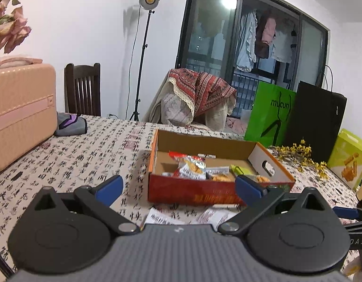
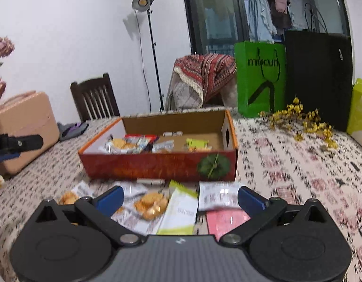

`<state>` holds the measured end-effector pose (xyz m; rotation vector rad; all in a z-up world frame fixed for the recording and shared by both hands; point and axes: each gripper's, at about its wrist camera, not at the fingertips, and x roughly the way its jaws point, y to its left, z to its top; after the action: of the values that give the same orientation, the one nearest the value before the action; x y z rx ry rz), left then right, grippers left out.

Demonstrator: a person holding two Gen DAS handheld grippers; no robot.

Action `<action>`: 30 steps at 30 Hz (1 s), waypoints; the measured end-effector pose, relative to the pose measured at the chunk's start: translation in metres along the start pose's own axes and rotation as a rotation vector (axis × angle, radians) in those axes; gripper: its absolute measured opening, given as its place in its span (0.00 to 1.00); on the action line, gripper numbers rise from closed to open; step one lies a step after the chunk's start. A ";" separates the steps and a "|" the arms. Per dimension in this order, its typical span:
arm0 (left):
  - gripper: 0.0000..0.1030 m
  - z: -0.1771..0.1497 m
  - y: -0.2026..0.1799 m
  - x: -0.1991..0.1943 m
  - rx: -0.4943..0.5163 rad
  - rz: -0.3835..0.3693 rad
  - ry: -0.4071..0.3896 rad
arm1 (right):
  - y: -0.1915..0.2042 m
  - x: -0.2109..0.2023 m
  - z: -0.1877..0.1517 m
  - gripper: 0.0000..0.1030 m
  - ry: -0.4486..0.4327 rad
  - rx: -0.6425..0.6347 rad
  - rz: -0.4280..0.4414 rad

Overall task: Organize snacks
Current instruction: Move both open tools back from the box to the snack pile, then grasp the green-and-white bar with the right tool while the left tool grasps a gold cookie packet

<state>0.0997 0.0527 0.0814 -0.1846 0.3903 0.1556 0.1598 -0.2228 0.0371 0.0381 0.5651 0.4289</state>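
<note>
On the tabletop (image 2: pixel 286 164), loose snack packets (image 2: pixel 152 204) lie just before the open cardboard box (image 2: pixel 157 166); both grippers, left (image 1: pixel 178 185) and right (image 2: pixel 179 198), hover empty with jaws spread, seemingly ready to gather.

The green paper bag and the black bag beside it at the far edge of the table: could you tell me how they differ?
The green paper bag is bright, printed with lettering, and shows cord handles; the black bag is plain, dark, taller and wider. The green one stands left of the black one. Both stand upright on the table behind the yellow flowers.
</note>
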 end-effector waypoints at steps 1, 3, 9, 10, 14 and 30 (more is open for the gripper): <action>1.00 -0.003 0.002 -0.001 -0.001 -0.001 0.003 | 0.000 0.001 -0.003 1.00 0.009 0.002 0.001; 1.00 -0.008 0.006 -0.003 -0.004 0.000 0.010 | 0.001 0.001 -0.009 1.00 0.026 0.002 -0.004; 1.00 -0.024 0.013 -0.004 0.005 0.000 0.036 | 0.005 0.004 -0.022 1.00 0.062 -0.026 -0.028; 1.00 -0.027 0.014 -0.003 0.010 0.003 0.045 | 0.005 0.006 -0.022 1.00 0.068 -0.029 -0.030; 1.00 -0.038 0.019 0.004 0.012 0.008 0.079 | 0.005 0.008 -0.027 1.00 0.082 -0.030 -0.029; 1.00 -0.050 0.032 0.011 -0.012 0.013 0.114 | 0.003 0.036 -0.023 0.89 0.107 0.012 -0.047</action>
<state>0.0862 0.0745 0.0270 -0.2030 0.5043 0.1603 0.1740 -0.2078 0.0002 0.0135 0.6729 0.3833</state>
